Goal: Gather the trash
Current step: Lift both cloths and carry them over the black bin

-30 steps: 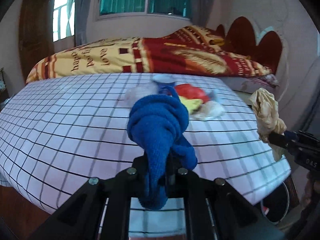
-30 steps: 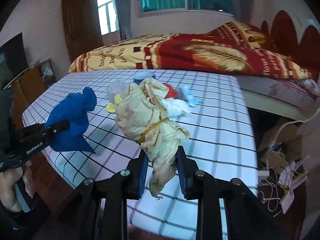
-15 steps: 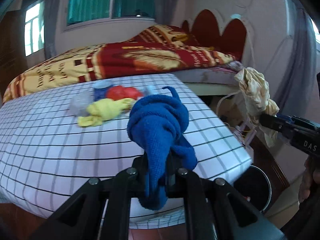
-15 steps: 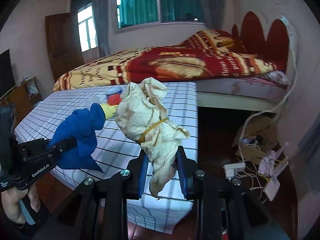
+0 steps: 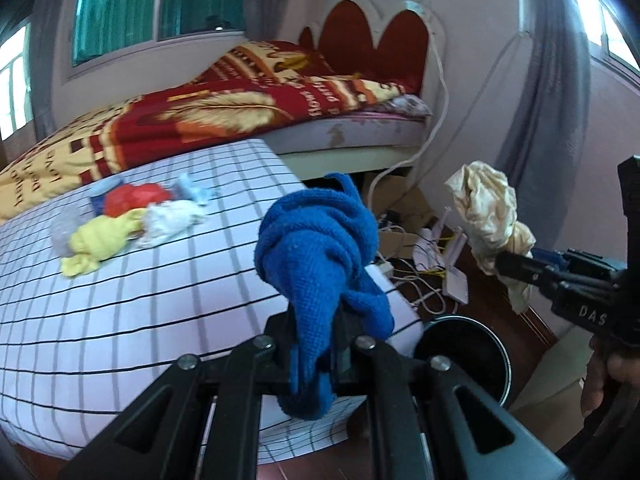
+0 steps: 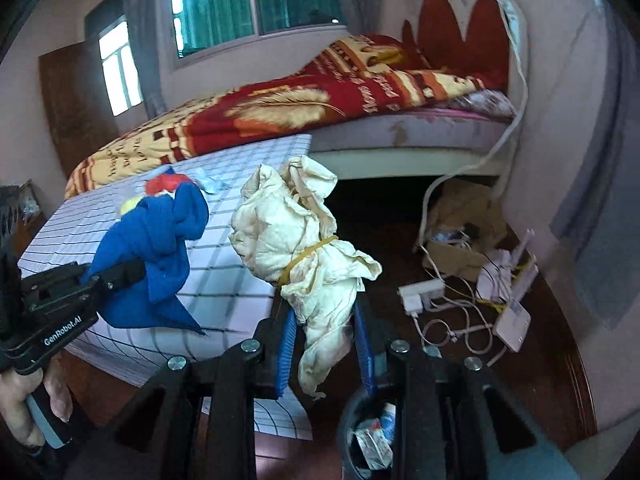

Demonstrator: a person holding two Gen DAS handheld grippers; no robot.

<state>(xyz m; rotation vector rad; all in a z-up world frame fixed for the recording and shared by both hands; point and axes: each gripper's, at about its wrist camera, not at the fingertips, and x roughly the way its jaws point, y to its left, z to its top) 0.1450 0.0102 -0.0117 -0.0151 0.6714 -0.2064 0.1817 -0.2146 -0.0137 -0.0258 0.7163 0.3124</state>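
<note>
My left gripper [image 5: 316,354] is shut on a knotted blue cloth [image 5: 320,248], held in the air past the corner of the checked sheet [image 5: 120,300]. It shows at the left of the right wrist view [image 6: 156,236]. My right gripper [image 6: 324,344] is shut on a crumpled cream rag [image 6: 292,232] tied with a yellow rubber band, held above a round black trash bin [image 6: 368,436] with scraps inside. The rag [image 5: 486,208] and the bin [image 5: 464,352] also show in the left wrist view. More trash lies on the sheet: a yellow cloth [image 5: 100,240], a white wad [image 5: 168,220] and a red piece [image 5: 136,196].
A bed with a red and yellow blanket [image 5: 224,112] stands behind, with a red headboard [image 5: 376,40]. On the dark floor at the right lie a power strip [image 6: 420,292], tangled cables [image 6: 460,320], a white router [image 6: 512,320] and a cardboard box [image 6: 464,216].
Both grippers have swung to the right with their cloths, off the checked sheet and toward the floor by the bed. The black bin now sits close under the right gripper.
</note>
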